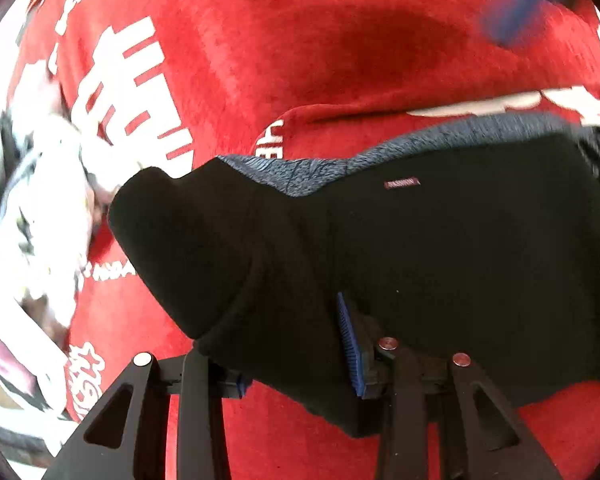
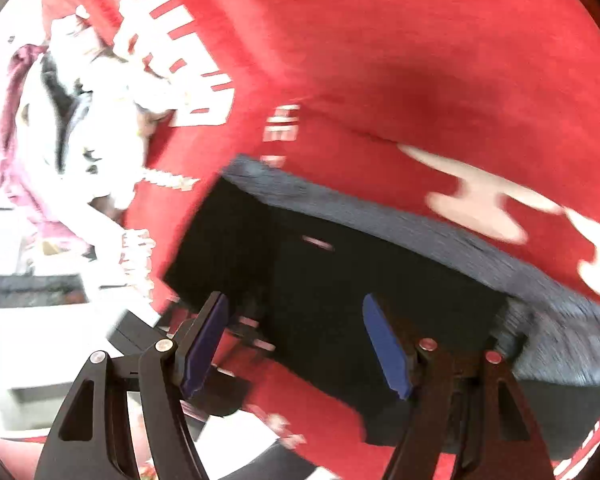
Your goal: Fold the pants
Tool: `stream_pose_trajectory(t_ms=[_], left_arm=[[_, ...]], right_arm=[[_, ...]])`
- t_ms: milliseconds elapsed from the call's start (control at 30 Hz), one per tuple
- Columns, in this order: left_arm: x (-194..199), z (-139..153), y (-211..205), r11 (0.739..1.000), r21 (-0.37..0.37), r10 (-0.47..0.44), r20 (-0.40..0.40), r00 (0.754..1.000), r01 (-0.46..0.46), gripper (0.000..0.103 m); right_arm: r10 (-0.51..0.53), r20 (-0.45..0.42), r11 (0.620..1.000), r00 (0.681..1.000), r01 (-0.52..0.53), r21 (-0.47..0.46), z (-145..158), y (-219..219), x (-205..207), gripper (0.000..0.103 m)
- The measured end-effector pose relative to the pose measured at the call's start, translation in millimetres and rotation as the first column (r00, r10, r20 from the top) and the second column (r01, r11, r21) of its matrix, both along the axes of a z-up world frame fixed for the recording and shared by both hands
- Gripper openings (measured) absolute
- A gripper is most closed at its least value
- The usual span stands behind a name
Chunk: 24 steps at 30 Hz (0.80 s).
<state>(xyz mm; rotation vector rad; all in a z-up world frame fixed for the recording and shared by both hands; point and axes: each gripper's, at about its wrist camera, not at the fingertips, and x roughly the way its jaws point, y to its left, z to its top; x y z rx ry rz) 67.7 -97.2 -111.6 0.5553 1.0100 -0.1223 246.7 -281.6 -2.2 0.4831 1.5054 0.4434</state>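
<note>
Because the next fold needed a lifted edge, the left gripper [image 1: 296, 364] was clamped on the black fleece pants [image 1: 440, 248] over the red printed blanket [image 1: 300, 40] — the right gripper [image 2: 296, 344] hung apart, empty.

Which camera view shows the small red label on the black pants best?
The left wrist view: the small red label sits sharp on the black pants below the bluish waistband. In the right wrist view the label is only a motion-blurred streak.
</note>
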Motion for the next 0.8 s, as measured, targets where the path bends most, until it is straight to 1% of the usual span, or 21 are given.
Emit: stream_pose_trajectory(t_ms=[67, 133, 233, 267, 333, 367, 400, 433, 467, 500, 567, 700, 800], left_arm=[[-1, -2, -3, 0.999, 0.031, -0.023, 0.013, 1.0, 0.022, 0.037], [-1, -1, -8, 0.998, 0.057, -0.039, 0.022, 0.999, 0.038, 0.037], [-2, 0, -8, 0.998, 0.062, -0.035, 0.024, 0.999, 0.034, 0.037], [-1, 1, -9, 0.998, 0.059, -0.03, 0.023, 0.999, 0.029, 0.037], [0, 4, -8, 0.999, 0.045, -0.019, 0.021, 1.0, 0.018, 0.037], [1, 4, -8, 0.999, 0.041, -0.016, 0.021, 1.0, 0.015, 0.037], [1, 4, -8, 0.999, 0.036, -0.014, 0.021, 1.0, 0.014, 0.037], [2, 4, -8, 0.999, 0.029, -0.013, 0.012, 1.0, 0.013, 0.037], [2, 5, -8, 1.0, 0.026, -0.012, 0.006, 1.0, 0.012, 0.037], [0, 9, -10, 1.0, 0.018, -0.025, 0.017, 1.0, 0.025, 0.037], [-1, 17, -12, 0.999, 0.007, -0.044, 0.034, 0.998, 0.044, 0.037], [-7, 47, -27, 0.996, -0.038, -0.079, 0.071, 0.994, 0.082, 0.037], [-11, 65, -39, 0.993, -0.063, -0.096, 0.09, 0.991, 0.102, 0.037]], right_arm=[[0.069, -0.024, 0.997, 0.997, -0.068, 0.035, 0, 29, 23, 0.074], [0.147, -0.055, 0.988, 0.988, -0.145, 0.047, -3, 59, 38, 0.074], [0.279, -0.1, 0.959, 0.955, -0.272, 0.072, -13, 111, 53, 0.074], [0.331, -0.122, 0.943, 0.936, -0.325, 0.066, -20, 131, 57, 0.074], [0.37, -0.158, 0.928, 0.915, -0.371, 0.028, -32, 150, 59, 0.074], [0.378, -0.19, 0.923, 0.906, -0.384, 0.005, -42, 157, 60, 0.074], [0.374, -0.214, 0.924, 0.902, -0.383, -0.002, -50, 159, 60, 0.068], [0.365, -0.236, 0.927, 0.901, -0.376, -0.002, -57, 158, 60, 0.034], [0.35, -0.257, 0.934, 0.901, -0.358, 0.015, -65, 153, 60, 0.023], [0.328, -0.26, 0.943, 0.908, -0.333, 0.026, -68, 146, 60, 0.02], [0.296, -0.233, 0.955, 0.926, -0.293, 0.05, -65, 131, 56, 0.018], [0.252, -0.141, 0.965, 0.958, -0.238, 0.109, -42, 94, 42, 0.016], [0.187, -0.095, 0.969, 0.978, -0.168, 0.181, -27, 59, 33, 0.014]])
